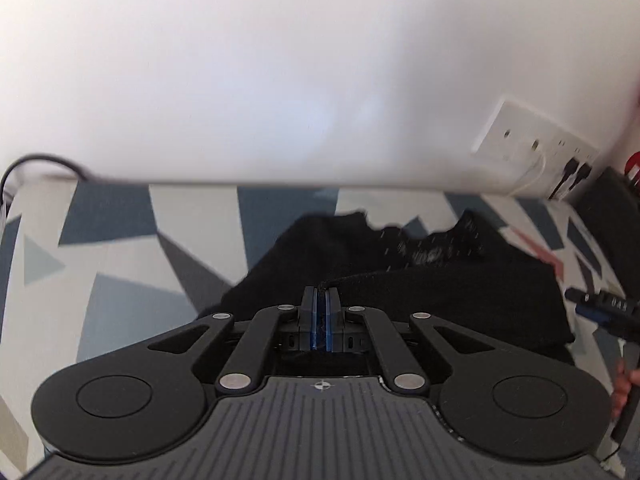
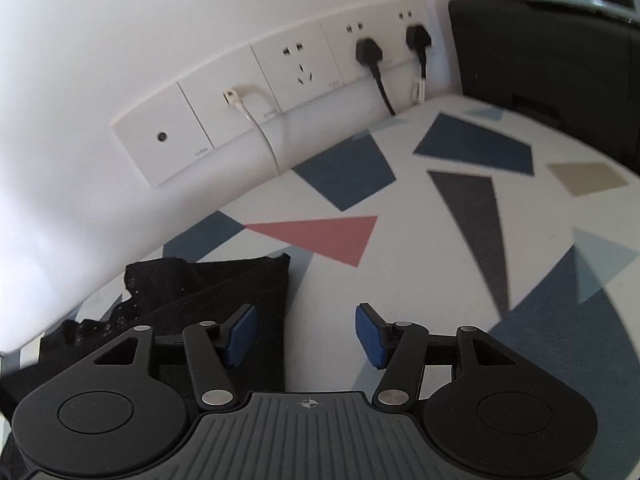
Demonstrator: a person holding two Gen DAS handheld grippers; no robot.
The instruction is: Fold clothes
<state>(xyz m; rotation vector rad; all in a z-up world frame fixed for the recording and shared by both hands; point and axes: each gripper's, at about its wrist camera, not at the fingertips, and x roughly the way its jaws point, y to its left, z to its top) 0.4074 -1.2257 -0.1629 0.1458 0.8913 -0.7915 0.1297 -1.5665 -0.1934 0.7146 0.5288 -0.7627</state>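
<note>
Left gripper point(image 1: 321, 294) jaws clenched on an edge of the black garment point(image 1: 360, 256), lying on the patterned bench point(image 2: 440, 240) below the wall sockets point(image 2: 296, 60); right gripper point(image 2: 306, 334) jaws released beside it, so a one-sided pull could skew the fold

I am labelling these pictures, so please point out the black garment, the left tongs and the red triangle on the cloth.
black garment point(image 1: 400, 296): left wrist view, on its flat middle.
left tongs point(image 1: 321, 300): left wrist view, between the closed tips, pinching a fold.
red triangle point(image 2: 324, 236): right wrist view, on its centre.
</note>
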